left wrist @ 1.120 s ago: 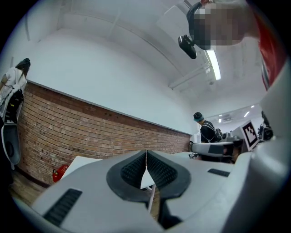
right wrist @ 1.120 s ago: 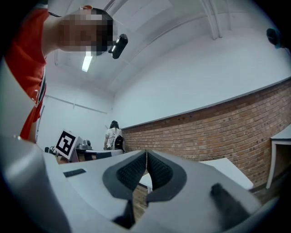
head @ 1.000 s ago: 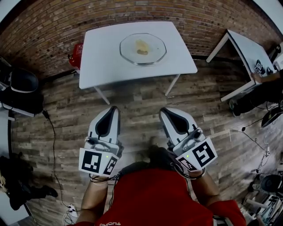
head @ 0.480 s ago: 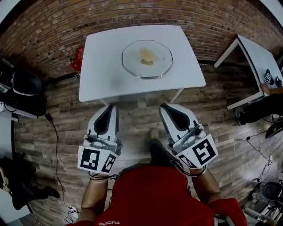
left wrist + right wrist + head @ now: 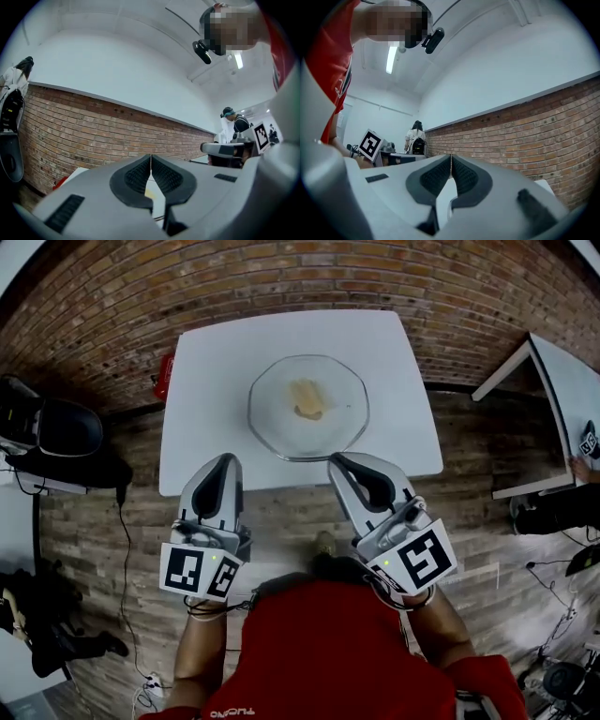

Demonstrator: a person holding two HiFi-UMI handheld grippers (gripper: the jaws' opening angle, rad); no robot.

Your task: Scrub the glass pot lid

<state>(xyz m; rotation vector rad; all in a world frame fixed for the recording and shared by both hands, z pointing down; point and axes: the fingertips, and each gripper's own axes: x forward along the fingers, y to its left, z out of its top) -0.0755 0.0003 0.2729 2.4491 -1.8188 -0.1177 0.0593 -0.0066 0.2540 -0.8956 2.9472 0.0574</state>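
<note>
Left hand-held gripper [image 5: 224,463]: jaws closed, nothing between, held level on near-left side of glass pot lid [image 5: 279,416], apart from it.
Lid: lies flat, mid white surface [image 5: 202,371], yellowish lump [image 5: 306,399] at lid centre.
Right hand-held gripper [image 5: 339,463]: jaws closed, empty, near-right of lid, tip just beside lid's near rim in head view.
</note>
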